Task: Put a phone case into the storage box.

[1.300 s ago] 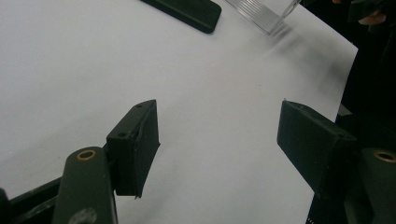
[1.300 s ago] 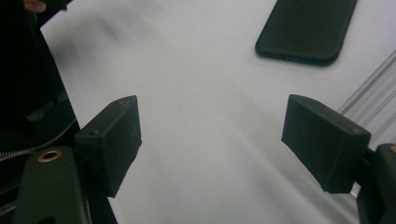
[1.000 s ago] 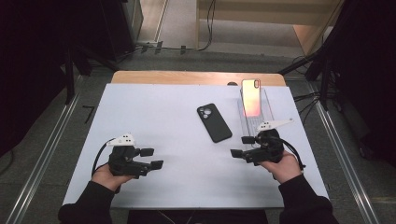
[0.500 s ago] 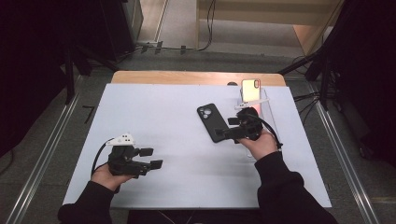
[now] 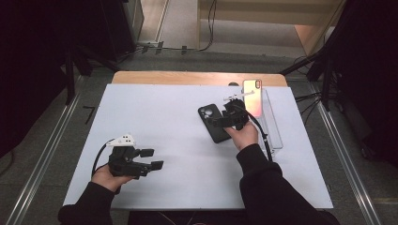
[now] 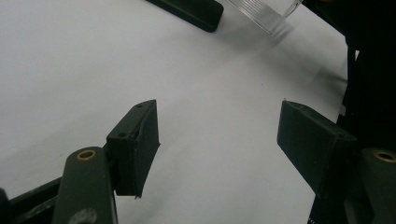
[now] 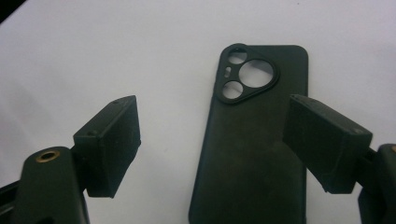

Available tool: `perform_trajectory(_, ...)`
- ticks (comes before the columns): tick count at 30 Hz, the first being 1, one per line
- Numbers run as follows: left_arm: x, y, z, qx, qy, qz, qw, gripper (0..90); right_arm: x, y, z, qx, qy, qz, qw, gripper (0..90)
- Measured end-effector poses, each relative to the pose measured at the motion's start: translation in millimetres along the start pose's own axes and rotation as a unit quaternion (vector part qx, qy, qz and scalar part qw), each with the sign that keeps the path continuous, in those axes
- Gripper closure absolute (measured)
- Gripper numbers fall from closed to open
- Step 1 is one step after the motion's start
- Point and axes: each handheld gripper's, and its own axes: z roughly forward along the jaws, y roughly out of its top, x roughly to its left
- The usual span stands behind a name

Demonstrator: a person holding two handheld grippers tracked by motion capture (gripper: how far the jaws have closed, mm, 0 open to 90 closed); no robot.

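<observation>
flat matte black phone case (image 7: 252, 140)

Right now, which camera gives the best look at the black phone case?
The right gripper view: the black phone case lies close up, camera cutouts plain. The high view shows it small, partly behind the right gripper. The left gripper view catches one dark corner.

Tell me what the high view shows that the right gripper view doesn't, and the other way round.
High view alone: the phone leaning on a clear stand, the left gripper and both forearms. Right gripper view alone: the camera cutouts in the black phone case, close up. Both: that case on the white table with the right gripper open over it.
</observation>
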Motion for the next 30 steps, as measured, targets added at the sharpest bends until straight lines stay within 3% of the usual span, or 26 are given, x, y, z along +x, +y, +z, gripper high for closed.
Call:
perform_trajectory(4, -0.4, 0.3, 0.2, 0.001, 0.000, 0.001, 1.0000, 30.0, -0.6, 2.7, 9.7, -0.007, -0.006, 0.007, 0.9999, 16.2)
perform_trajectory(8, -0.4, 0.4, -0.2, 0.000, -0.001, 0.001, 1.0000, 30.0, -5.9, 4.5, 23.0, 0.008, -0.021, 0.014, 0.9996, 0.0)
perform_trajectory(20, 0.3, 0.5, -0.5, -0.001, 0.000, 0.002, 1.0000, 29.9, -10.4, 1.9, 45.1, 0.012, -0.034, 0.018, 0.9992, 0.1)
perform_trajectory(23, 0.6, 0.5, -0.5, -0.001, 0.001, 0.002, 1.0000, 30.0, -13.2, 0.0, 48.6, 0.021, -0.027, 0.023, 0.9991, 0.2)
perform_trajectory(30, 0.5, 0.5, -0.9, -0.002, 0.001, 0.001, 1.0000, 30.0, -14.7, -4.1, 55.9, 0.033, -0.059, 0.014, 0.9976, 0.1)
